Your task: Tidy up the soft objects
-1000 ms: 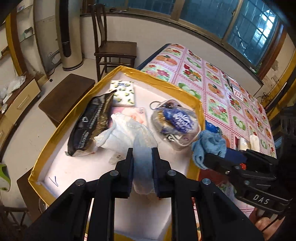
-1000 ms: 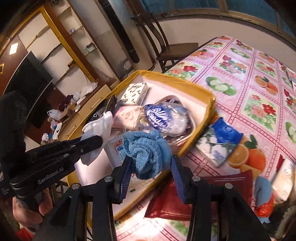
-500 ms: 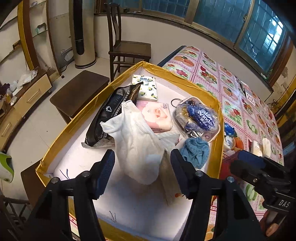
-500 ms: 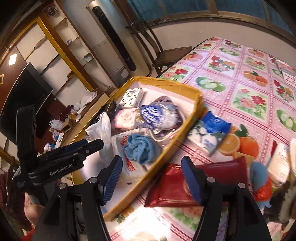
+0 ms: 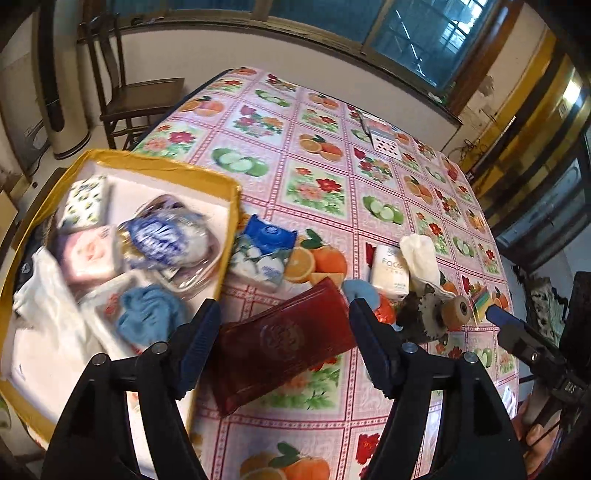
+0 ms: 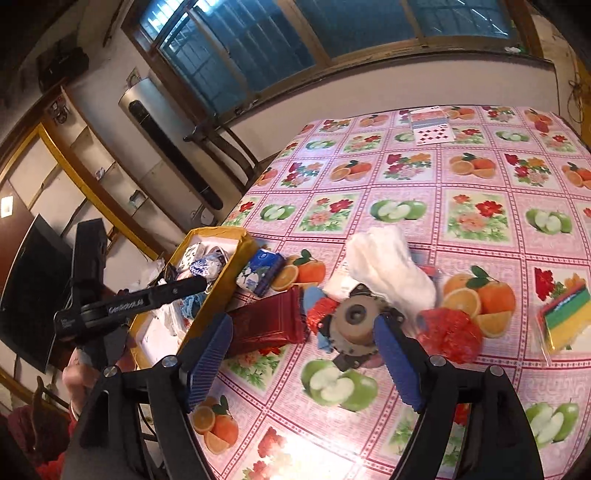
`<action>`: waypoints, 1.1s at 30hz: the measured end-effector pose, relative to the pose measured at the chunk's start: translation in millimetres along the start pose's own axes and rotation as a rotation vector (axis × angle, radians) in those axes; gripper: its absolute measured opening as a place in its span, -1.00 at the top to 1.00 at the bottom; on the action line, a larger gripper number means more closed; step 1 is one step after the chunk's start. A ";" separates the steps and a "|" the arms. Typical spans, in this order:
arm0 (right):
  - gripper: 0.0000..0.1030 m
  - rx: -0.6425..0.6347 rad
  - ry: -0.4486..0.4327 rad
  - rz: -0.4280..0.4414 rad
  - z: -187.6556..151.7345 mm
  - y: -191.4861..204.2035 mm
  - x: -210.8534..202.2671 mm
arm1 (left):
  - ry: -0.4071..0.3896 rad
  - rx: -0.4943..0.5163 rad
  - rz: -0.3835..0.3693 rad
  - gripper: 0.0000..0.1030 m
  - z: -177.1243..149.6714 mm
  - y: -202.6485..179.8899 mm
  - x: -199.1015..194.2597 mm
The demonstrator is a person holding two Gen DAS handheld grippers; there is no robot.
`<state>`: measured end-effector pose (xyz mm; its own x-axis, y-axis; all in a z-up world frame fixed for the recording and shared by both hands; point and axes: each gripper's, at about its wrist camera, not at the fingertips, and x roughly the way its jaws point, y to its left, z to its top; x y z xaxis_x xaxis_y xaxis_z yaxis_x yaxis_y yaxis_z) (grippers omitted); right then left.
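A dark wooden chair [image 5: 136,99] stands by the pale wall under wide blue-tinted windows [image 6: 332,33] (wood-framed); a tall silver column [image 6: 162,144] and yellow-trimmed shelves [image 6: 74,162] fill the corner.

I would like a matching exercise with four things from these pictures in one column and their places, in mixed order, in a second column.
Things:
1. blue cloth
2. red wallet
3. playing cards
4. striped sponges

Places:
A. far end of the table
B. inside the yellow-edged tray
C. on the table beside the tray, between the left hand-held gripper's open fingers
D. near the table's right edge, in a clear packet

Pairs: 1-B, 2-C, 3-A, 4-D
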<state>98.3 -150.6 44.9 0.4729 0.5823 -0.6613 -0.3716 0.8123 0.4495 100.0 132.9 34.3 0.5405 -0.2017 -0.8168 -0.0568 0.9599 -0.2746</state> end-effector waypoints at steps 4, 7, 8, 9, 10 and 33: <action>-0.59 0.045 -0.015 0.020 -5.9 -25.4 -13.6 | 0.053 0.100 -0.021 -0.39 24.4 -24.7 34.1; -0.63 0.073 -0.022 0.034 -9.2 -42.1 -18.9 | 0.115 0.153 -0.041 -0.38 34.5 -31.9 60.4; -0.63 0.084 -0.022 0.040 -10.0 -45.9 -18.6 | 0.127 0.152 -0.026 -0.38 37.4 -30.5 66.7; -0.63 0.091 -0.021 0.045 -11.4 -50.5 -19.1 | 0.133 0.148 -0.007 -0.38 38.2 -28.1 71.5; -0.63 0.095 -0.017 0.051 -11.6 -53.4 -17.7 | 0.135 0.143 0.005 -0.38 40.3 -25.3 74.8; -0.68 0.096 0.037 0.060 -13.2 -55.9 7.0 | 0.198 0.157 0.090 -0.40 41.8 -24.3 114.4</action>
<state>111.8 -192.4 7.2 0.4220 0.6295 -0.6525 -0.3190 0.7767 0.5431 198.3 94.6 -31.3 0.3639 -0.1336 -0.9218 0.0424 0.9910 -0.1269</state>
